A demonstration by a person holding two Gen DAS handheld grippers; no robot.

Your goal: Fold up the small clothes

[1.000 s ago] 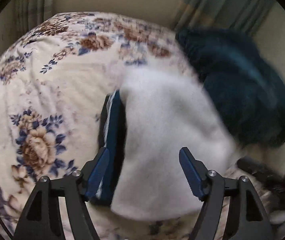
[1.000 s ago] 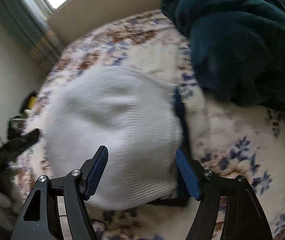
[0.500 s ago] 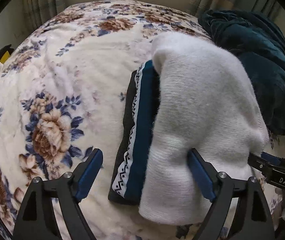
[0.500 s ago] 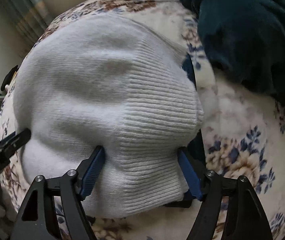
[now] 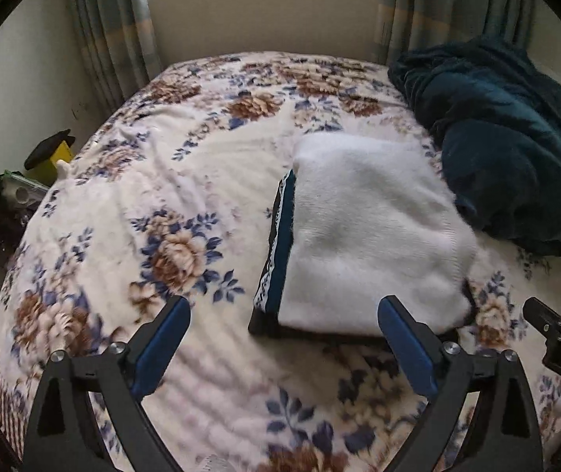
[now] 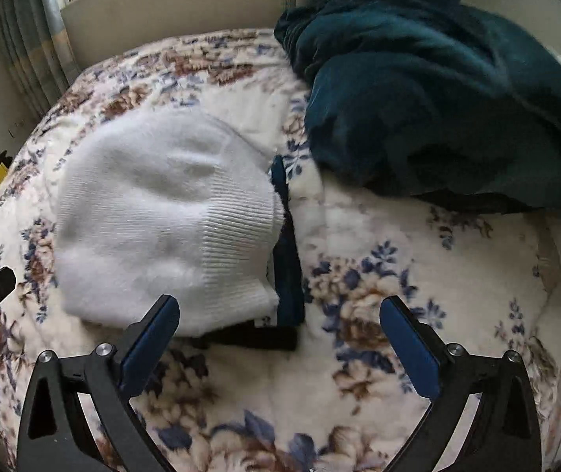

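A folded white knit garment (image 5: 371,232) lies on top of a folded dark blue garment with a patterned white trim (image 5: 278,251), both on the floral bedspread (image 5: 143,204). The white garment (image 6: 166,216) and the blue one (image 6: 286,259) also show in the right wrist view. My left gripper (image 5: 284,350) is open and empty, held back above the bed just short of the stack. My right gripper (image 6: 280,350) is open and empty, near the stack's front right corner. The right gripper's tip shows in the left wrist view (image 5: 560,338).
A bunched dark teal blanket (image 5: 516,157) lies on the bed to the right of the stack, also in the right wrist view (image 6: 438,94). Curtains and a window ledge stand behind the bed. Clutter with a yellow object (image 5: 56,157) sits beside the bed's left edge.
Both grippers have pulled back and up from the white garment, which they straddled before. The white garment now lies flat on the blue one.
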